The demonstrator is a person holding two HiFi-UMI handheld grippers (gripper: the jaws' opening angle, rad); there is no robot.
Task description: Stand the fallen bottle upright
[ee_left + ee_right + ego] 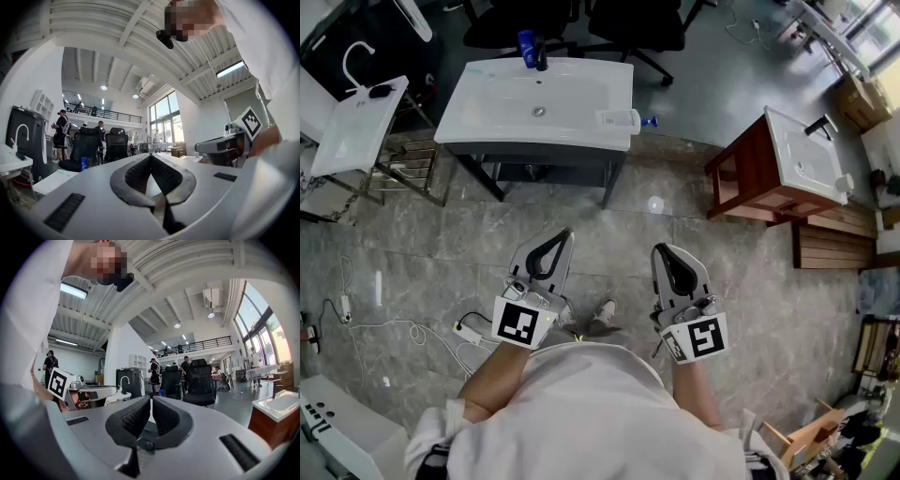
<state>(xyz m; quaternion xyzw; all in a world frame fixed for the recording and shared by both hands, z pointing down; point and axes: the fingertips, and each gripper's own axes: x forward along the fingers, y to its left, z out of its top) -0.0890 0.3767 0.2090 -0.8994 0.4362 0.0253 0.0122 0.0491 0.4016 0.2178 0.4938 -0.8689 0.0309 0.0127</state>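
Observation:
In the head view a pale bottle lies on its side at the right front corner of a white washbasin; its blue cap pokes past the rim. At the back of that basin a small blue bottle stands upright beside a black tap. My left gripper and right gripper are held level close to the person's body, far short of the basin. Each is shut with nothing between its jaws, and the tips meet in the left gripper view and the right gripper view.
A second basin on a brown wooden cabinet stands at the right. A white sink over a metal rack stands at the left. Cables lie on the grey stone floor. Black office chairs stand behind the basin; people stand far off.

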